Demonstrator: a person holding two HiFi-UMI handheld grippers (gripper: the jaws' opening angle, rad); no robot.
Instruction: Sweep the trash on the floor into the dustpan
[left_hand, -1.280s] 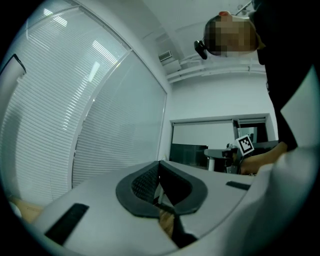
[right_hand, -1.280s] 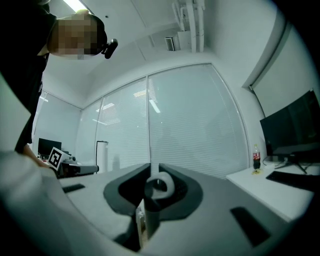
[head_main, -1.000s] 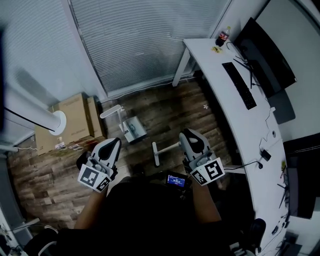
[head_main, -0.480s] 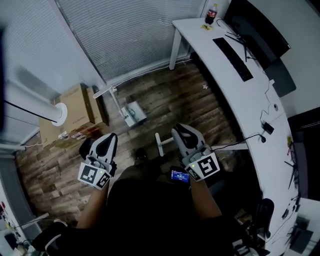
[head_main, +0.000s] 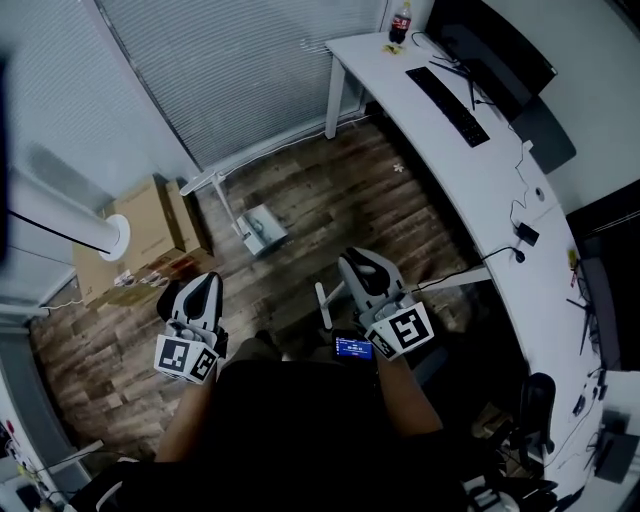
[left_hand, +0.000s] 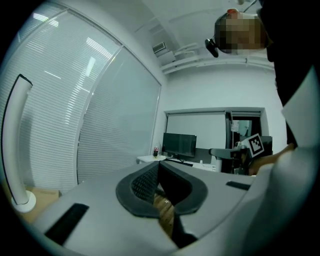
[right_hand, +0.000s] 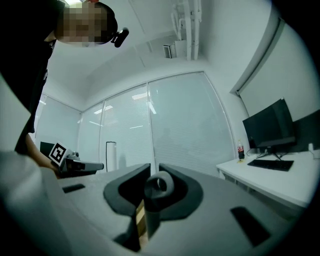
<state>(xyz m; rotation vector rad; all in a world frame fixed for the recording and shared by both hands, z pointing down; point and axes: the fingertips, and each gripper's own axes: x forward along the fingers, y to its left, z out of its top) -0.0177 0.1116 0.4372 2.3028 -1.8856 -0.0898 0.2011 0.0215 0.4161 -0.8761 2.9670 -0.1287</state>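
Your left gripper (head_main: 203, 292) is clenched on nothing. Your right gripper (head_main: 355, 268) grasps the white broom handle (right_hand: 159, 186) near its looped end. The dustpan (head_main: 262, 228) stands on the wooden floor (head_main: 340, 205) ahead; a white trash scrap (head_main: 400, 167) lies apart, nearer the desk (head_main: 480, 190).

Head view: from my head, steeply down on the floor (head_main: 330, 200) beside the white desk (head_main: 470, 190).
Left gripper view: close over its jaws, level, facing the desk.
Right gripper view: likewise, desk at right.
All share desk and monitor (head_main: 495, 50).
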